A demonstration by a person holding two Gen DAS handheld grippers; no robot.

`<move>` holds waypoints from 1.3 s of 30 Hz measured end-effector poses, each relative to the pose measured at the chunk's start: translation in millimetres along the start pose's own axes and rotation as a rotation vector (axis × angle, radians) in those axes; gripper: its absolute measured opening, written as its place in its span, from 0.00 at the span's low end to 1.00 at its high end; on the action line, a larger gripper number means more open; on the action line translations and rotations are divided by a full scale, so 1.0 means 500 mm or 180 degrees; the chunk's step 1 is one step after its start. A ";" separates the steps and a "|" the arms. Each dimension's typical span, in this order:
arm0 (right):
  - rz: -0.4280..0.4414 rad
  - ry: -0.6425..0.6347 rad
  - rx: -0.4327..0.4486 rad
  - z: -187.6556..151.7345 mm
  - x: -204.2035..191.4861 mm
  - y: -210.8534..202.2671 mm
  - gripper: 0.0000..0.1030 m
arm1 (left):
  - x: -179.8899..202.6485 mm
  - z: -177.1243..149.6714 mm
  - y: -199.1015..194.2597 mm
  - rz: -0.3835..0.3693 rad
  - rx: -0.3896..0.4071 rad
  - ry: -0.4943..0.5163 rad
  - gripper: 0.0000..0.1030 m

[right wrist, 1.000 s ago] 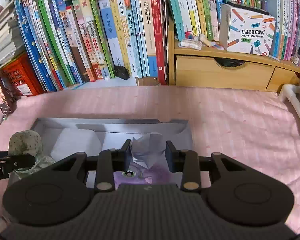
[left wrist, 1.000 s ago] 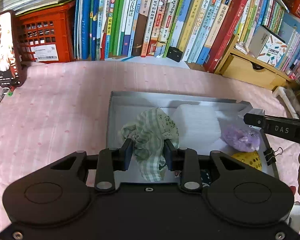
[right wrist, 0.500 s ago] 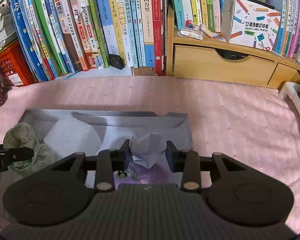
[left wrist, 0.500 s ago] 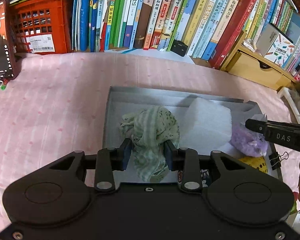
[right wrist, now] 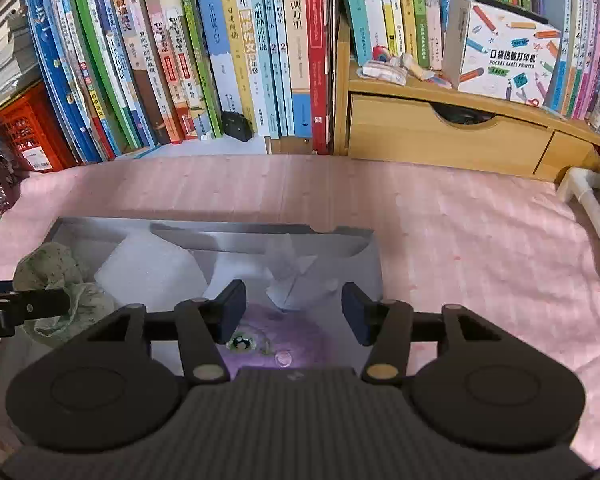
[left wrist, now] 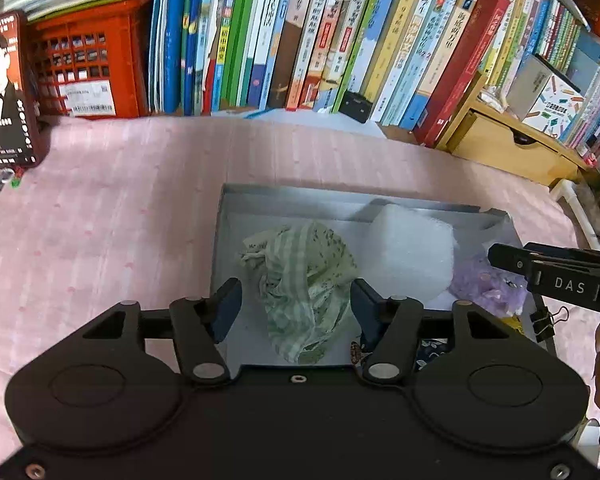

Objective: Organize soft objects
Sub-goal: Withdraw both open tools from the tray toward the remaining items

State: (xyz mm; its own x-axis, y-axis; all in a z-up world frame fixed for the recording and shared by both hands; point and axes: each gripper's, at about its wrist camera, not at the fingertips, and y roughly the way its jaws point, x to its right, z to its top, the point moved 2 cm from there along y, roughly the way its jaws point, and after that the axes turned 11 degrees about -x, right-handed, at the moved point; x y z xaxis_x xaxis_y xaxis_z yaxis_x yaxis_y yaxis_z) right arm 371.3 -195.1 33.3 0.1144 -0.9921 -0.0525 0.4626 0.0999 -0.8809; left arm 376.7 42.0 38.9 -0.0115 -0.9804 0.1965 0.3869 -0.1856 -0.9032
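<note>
Green-striped, limp and light, the cloth (left wrist: 306, 280) is slumping in the grey box (left wrist: 236, 208) between the left gripper's (left wrist: 296, 304) opening jaws, unheld, likely best pinched at its bunched middle, while the right gripper (right wrist: 294, 312) is opening over the purple plush (right wrist: 284, 344).

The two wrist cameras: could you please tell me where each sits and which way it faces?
Left wrist: on the left claw, looking down into the grey box; its opening fingers flank the green cloth.
Right wrist: on the right claw, opening above the purple plush toy.
Shared: the box, cloth, white foam, bookshelf, and each other's claw.
</note>
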 end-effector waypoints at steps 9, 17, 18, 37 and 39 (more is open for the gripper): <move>-0.0027 -0.0173 0.0216 -0.023 -0.007 -0.059 0.74 | 0.037 -0.024 -0.071 0.0073 0.0276 0.0274 0.70; 0.0023 -0.0345 0.0407 -0.055 -0.017 -0.122 0.76 | 0.085 -0.059 -0.144 -0.0029 0.0472 0.0495 0.72; 0.0035 -0.0361 0.0433 -0.060 -0.020 -0.132 0.76 | 0.092 -0.065 -0.153 -0.0036 0.0494 0.0526 0.73; 0.0168 -0.0570 0.0755 -0.207 0.020 -0.282 0.81 | 0.189 -0.295 -0.287 -0.0402 0.0847 0.1131 0.76; 0.0193 -0.0511 0.0746 -0.226 0.035 -0.288 0.82 | 0.194 -0.331 -0.293 -0.0473 0.0889 0.1191 0.77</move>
State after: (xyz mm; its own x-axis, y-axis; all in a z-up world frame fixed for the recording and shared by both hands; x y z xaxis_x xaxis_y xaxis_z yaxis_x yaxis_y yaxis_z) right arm 207.1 -235.6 106.1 0.2771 -0.9608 -0.0102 0.6390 0.1923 -0.7448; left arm 166.3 -36.6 127.2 -0.3962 -0.9105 0.1186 0.5880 -0.3508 -0.7288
